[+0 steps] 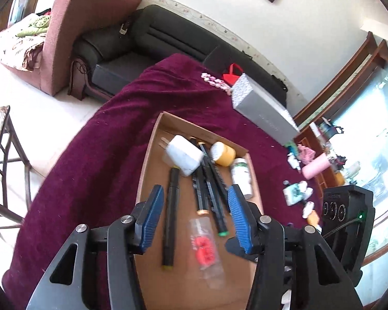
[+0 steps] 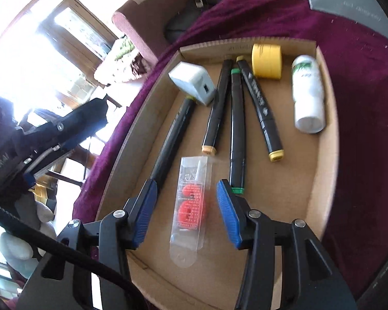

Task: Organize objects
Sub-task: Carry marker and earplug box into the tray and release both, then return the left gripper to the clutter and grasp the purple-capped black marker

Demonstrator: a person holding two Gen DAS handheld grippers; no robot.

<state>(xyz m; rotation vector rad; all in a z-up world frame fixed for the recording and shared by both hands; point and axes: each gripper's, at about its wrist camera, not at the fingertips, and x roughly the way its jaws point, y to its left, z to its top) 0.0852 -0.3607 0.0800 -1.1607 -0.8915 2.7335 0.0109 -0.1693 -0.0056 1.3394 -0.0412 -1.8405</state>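
Right wrist view: right gripper (image 2: 186,201) parted astride clear packet (image 2: 191,206), untouched; left gripper (image 1: 194,217) parted, empty

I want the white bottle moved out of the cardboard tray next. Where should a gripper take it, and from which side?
Probably grip the white bottle across its round body near the middle, coming down from above. It lies on its side close to the cardboard tray wall, so put one pad in the narrow gap by the wall and the other on the side facing the yellow-capped marker.
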